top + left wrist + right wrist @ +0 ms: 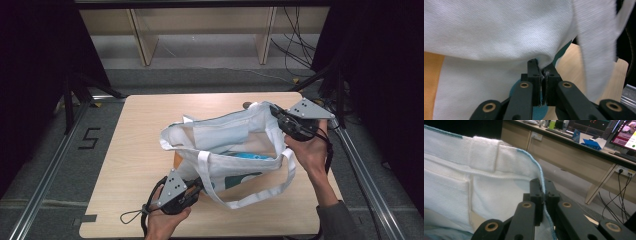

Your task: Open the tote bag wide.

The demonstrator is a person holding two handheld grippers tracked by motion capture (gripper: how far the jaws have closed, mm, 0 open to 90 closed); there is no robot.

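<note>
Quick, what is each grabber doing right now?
Left gripper: shut, pinching the white tote bag cloth near its bottom.
Right gripper: shut on the bag's blue-stitched rim.

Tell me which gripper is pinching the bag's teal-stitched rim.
The right gripper, at the tote bag's far rim: teal edging runs between its jaws. The left gripper pinches plain white fabric.

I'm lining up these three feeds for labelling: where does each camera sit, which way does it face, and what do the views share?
High view: above the person's side, facing forward and down on the table; both forearms, left gripper, right gripper.
Left gripper view: rides the left gripper, facing the tote bag; jaws shut on cloth.
Right gripper view: rides the right gripper, facing along the bag's rim toward a desk.
Shared: the tote bag.
</note>
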